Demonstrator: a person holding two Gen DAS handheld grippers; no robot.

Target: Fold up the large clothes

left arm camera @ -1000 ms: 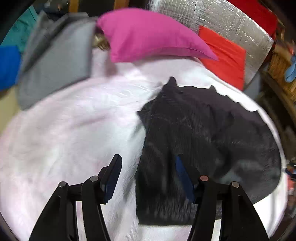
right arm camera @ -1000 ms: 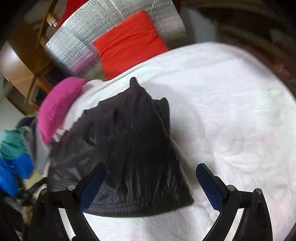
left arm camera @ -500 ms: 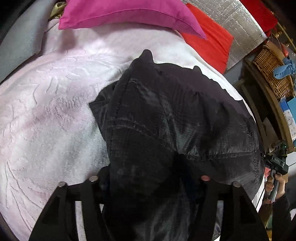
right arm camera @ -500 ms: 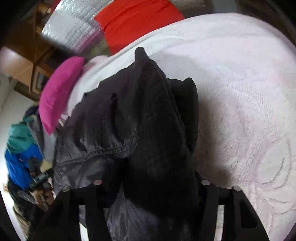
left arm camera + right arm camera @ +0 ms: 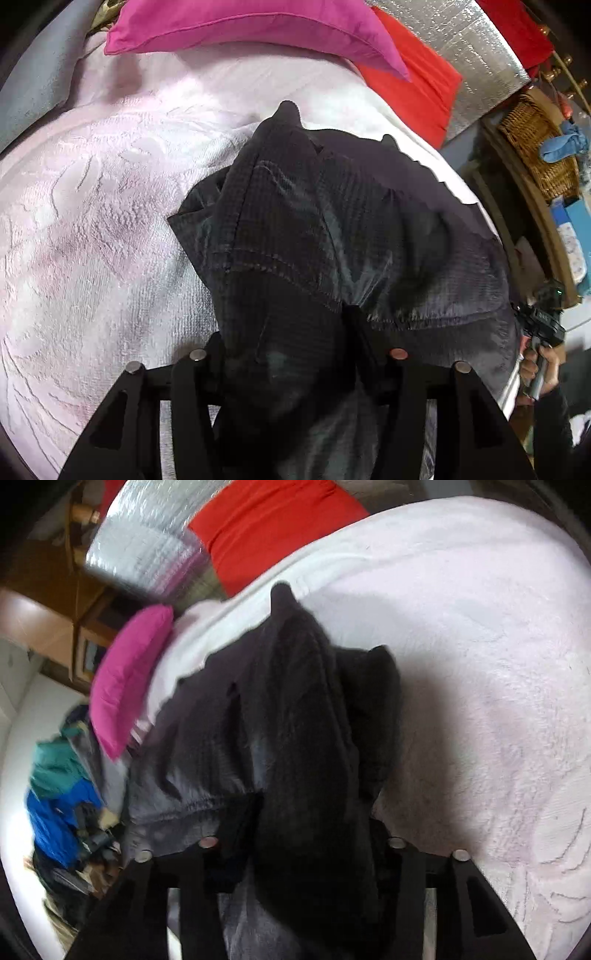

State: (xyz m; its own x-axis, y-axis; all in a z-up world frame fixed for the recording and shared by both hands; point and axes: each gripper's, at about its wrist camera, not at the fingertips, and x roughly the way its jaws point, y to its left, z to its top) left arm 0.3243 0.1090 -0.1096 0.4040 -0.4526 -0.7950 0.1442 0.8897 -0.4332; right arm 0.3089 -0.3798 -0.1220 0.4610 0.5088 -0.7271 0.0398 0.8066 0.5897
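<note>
Both grippers have dropped onto the black garment (image 5: pixel 332 236), jaws just closing with cloth between them. Left gripper (image 5: pixel 291 354) pinches a bunched fold that spills over its fingers; the pink blanket (image 5: pixel 85 229) spreads to its left, a magenta pillow (image 5: pixel 251 26) far ahead. Right gripper (image 5: pixel 303 845) clamps another fold, garment (image 5: pixel 295 716) stretching ahead, blanket (image 5: pixel 480 664) on its right.

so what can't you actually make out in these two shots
- Left gripper pads: left wrist view, buried in the black garment.
- Right gripper pads: right wrist view, same cloth covers them.
- Garment's near hem: cut off by the bottom edge, both views.
- Clothes pile: right wrist view, blurred.
</note>
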